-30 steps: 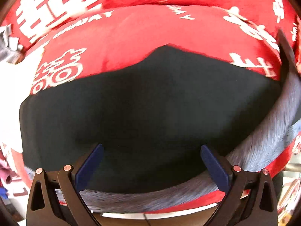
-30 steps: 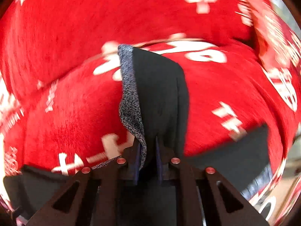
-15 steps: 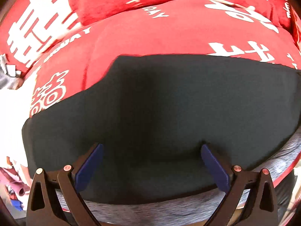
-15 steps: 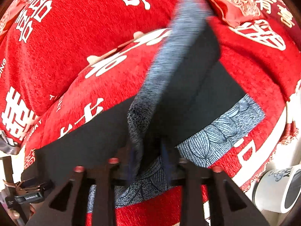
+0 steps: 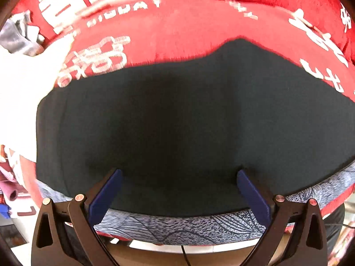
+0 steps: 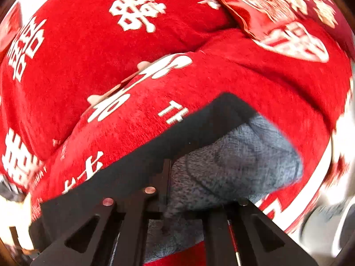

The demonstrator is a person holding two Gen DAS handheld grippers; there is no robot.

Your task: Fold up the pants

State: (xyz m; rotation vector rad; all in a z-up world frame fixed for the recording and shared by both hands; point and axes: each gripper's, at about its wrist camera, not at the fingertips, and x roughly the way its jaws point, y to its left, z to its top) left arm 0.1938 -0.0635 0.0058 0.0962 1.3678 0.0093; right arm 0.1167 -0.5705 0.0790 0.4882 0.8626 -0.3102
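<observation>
The left gripper (image 5: 178, 190) fingers stand wide apart over the black pants (image 5: 188, 119); the right gripper (image 6: 168, 177) fingers have just closed together against the pants' grey patterned fabric (image 6: 235, 161).

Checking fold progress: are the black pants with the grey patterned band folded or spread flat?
Partly folded: a grey flap lies turned over the black pants on the red sofa cover.

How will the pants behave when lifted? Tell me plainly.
Probably floppy: the pants follow the curve of the red cover, and the grey flap lies softly folded over. Likely light, since the layers look thin. The cover looks fuzzy, so a push may bunch them rather than slide them.
</observation>
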